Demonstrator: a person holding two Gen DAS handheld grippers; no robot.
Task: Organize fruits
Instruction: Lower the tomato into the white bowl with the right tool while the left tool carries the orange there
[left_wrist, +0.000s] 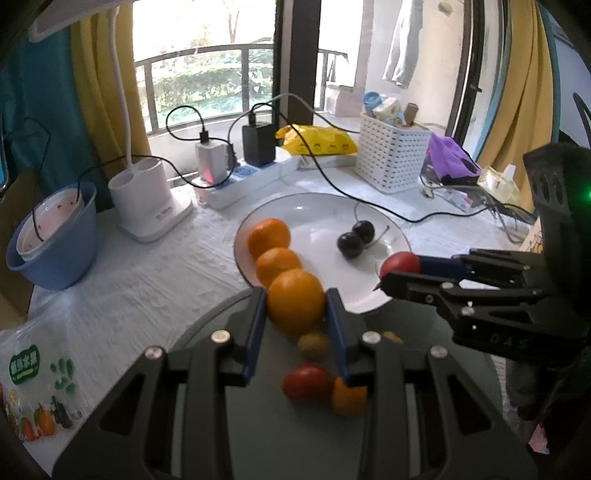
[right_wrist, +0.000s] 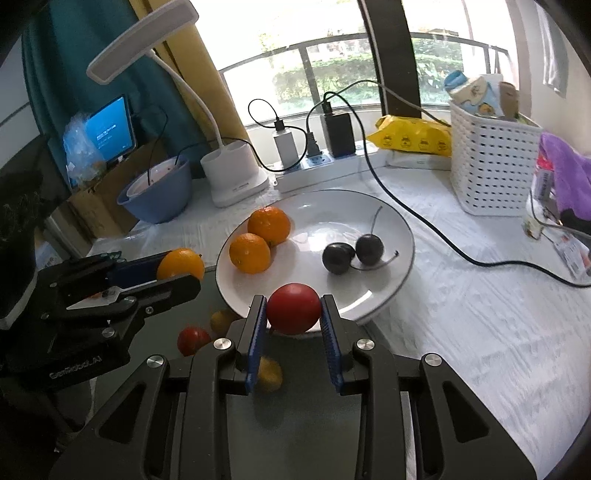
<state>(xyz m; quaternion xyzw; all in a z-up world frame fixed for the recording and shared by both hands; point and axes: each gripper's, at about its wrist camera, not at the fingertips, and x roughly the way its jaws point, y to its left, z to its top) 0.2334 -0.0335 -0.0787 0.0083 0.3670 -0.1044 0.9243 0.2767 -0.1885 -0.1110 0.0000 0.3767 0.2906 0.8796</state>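
My left gripper (left_wrist: 295, 299) is shut on an orange (left_wrist: 295, 301), held above the near rim of the white plate (left_wrist: 325, 218). My right gripper (right_wrist: 293, 308) is shut on a red tomato (right_wrist: 293, 308) over the plate's near edge (right_wrist: 388, 295). The plate holds two oranges (right_wrist: 258, 240) and two dark cherries (right_wrist: 352, 251). On the dark glass surface below lie another tomato (left_wrist: 306, 382), a small orange fruit (left_wrist: 349, 397) and a small yellow-green fruit (left_wrist: 313, 345). In the right wrist view the left gripper (right_wrist: 177, 275) shows with its orange (right_wrist: 181, 262).
A blue bowl (left_wrist: 55, 236), a white lamp base (left_wrist: 151, 199), a power strip with chargers (left_wrist: 240, 173), a white basket (left_wrist: 391, 155), a yellow packet (left_wrist: 317, 140) and black cables (right_wrist: 424, 229) sit around the plate on the white cloth.
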